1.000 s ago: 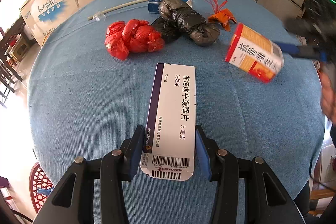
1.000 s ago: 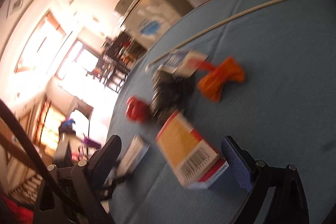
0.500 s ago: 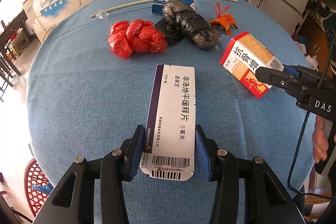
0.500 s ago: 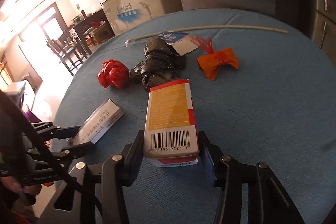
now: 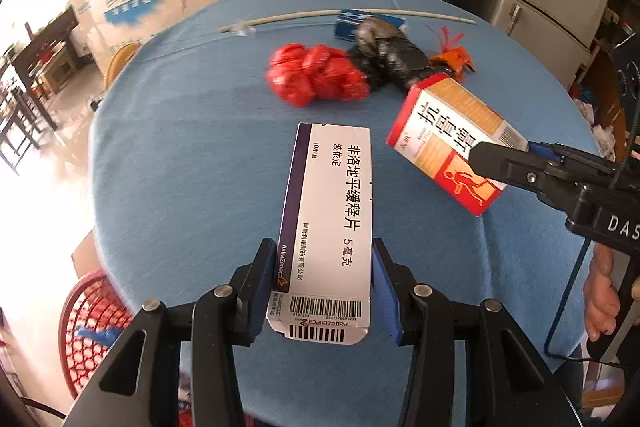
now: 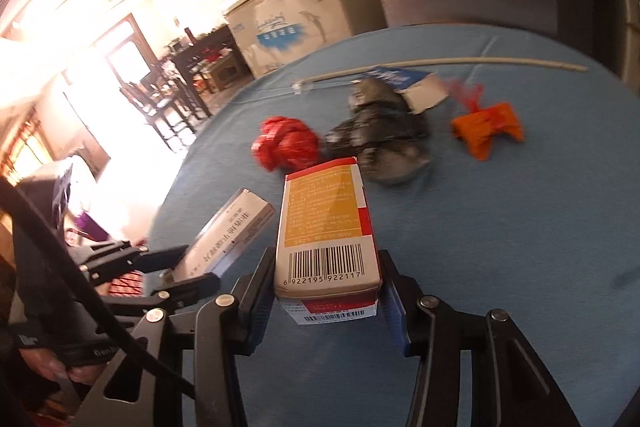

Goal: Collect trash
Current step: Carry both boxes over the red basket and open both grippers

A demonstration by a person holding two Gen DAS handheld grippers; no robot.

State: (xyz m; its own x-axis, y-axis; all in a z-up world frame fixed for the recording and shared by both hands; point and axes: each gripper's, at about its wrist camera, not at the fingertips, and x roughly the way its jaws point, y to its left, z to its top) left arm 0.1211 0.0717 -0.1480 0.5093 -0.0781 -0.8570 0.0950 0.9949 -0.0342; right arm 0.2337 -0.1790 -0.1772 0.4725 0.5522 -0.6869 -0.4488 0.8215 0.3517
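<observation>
Your left tongs [image 5: 324,287] clamp the white medicine box [image 5: 328,227] by its barcode end, pads pressed to both long sides, the box lifted off the blue tabletop [image 5: 180,155] and pointing away from you. Your right tongs [image 6: 326,291] have just been closing and now grip the red-and-yellow carton [image 6: 326,227] at its barcode end, pads against both sides; in the left wrist view that carton [image 5: 444,143] hangs tilted above the cloth, just right of the white box, with your right hand [image 5: 600,295] at the frame's edge. Farther back on the tabletop lie a crumpled red bag [image 5: 316,75] touching a wadded black bag [image 5: 388,59], an orange scrap [image 6: 486,125] a little apart on the right, and a blue-and-white packet [image 6: 404,81] behind the black bag. A long pale stick [image 6: 440,63] lies across the far side, the packet overlapping it.
</observation>
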